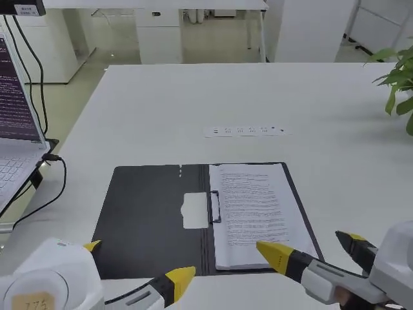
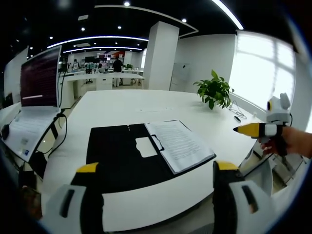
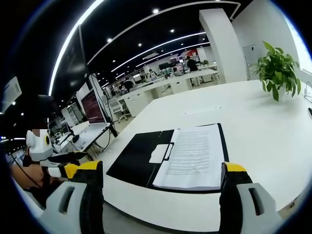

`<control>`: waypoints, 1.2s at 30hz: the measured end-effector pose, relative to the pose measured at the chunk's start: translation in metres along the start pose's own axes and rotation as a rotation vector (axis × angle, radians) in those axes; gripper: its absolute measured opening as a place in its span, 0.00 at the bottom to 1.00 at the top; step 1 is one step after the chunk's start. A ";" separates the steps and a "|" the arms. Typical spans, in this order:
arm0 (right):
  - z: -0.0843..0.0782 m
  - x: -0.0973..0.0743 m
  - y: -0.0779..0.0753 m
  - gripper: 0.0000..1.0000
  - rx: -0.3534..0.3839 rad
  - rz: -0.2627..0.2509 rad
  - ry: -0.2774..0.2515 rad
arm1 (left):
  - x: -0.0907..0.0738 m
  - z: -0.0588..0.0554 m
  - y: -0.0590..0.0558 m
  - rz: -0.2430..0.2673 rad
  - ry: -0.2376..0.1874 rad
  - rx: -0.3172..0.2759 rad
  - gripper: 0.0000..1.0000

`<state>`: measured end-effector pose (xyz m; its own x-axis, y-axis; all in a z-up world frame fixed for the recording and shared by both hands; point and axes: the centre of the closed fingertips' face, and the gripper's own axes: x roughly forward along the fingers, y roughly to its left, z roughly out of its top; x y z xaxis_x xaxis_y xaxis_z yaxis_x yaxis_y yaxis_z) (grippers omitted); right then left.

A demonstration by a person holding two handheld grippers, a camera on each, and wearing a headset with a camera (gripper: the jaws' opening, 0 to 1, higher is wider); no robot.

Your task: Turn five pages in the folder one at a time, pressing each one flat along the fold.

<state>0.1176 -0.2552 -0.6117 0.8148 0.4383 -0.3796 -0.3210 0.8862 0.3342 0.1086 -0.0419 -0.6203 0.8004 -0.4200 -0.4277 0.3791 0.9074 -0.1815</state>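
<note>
Print on the folder point(image 1: 148, 213) page point(image 1: 248, 206) is unreadably small; left gripper point(image 2: 156, 167) and right gripper point(image 3: 162, 166) gape wide.

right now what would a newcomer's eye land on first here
The open black folder on the white table, with pages stacked on its right half. Next, the yellow-tipped left tool and right tool, both open, by its near edge. A laptop sits far left.
</note>
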 end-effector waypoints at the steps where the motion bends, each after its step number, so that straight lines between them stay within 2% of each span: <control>1: 0.000 0.000 0.000 1.00 0.000 0.001 0.000 | 0.000 0.000 -0.001 0.000 -0.001 -0.001 0.95; 11: 0.001 0.003 0.003 1.00 -0.022 0.021 0.008 | -0.003 0.008 -0.002 0.010 -0.023 0.023 0.95; 15: 0.006 -0.002 0.003 1.00 -0.020 0.029 -0.020 | -0.007 0.011 -0.001 0.013 -0.038 0.028 0.95; 19: 0.003 -0.005 0.002 1.00 -0.041 0.035 -0.036 | -0.010 0.013 -0.004 -0.004 -0.072 0.033 0.95; 20: 0.003 -0.006 0.002 1.00 -0.052 0.037 -0.042 | -0.010 0.014 -0.006 -0.009 -0.083 0.040 0.95; 21: 0.007 -0.006 0.002 1.00 -0.083 0.038 -0.069 | -0.011 0.016 -0.009 -0.020 -0.103 0.059 0.95; 23: 0.007 -0.008 0.004 1.00 -0.109 0.044 -0.081 | -0.013 0.017 -0.011 -0.020 -0.114 0.090 0.95; 24: 0.011 -0.009 0.007 1.00 -0.131 0.055 -0.109 | -0.013 0.019 -0.013 -0.025 -0.132 0.102 0.94; 30: 0.004 -0.013 0.015 1.00 -0.157 0.067 -0.115 | -0.013 0.008 -0.011 -0.020 -0.089 0.099 0.96; 31: 0.004 -0.013 0.015 1.00 -0.168 0.060 -0.122 | -0.013 0.008 -0.010 -0.018 -0.090 0.101 0.97; 33: -0.001 -0.014 0.012 1.00 -0.174 0.045 -0.098 | -0.013 0.007 -0.008 -0.009 -0.085 0.109 0.98; 36: -0.003 -0.015 0.009 1.00 -0.187 0.026 -0.091 | -0.013 0.002 -0.005 0.002 -0.072 0.109 0.99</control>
<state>0.1009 -0.2537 -0.6051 0.8423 0.4539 -0.2906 -0.4199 0.8907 0.1742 0.0972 -0.0411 -0.6121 0.8312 -0.4215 -0.3626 0.4224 0.9028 -0.0812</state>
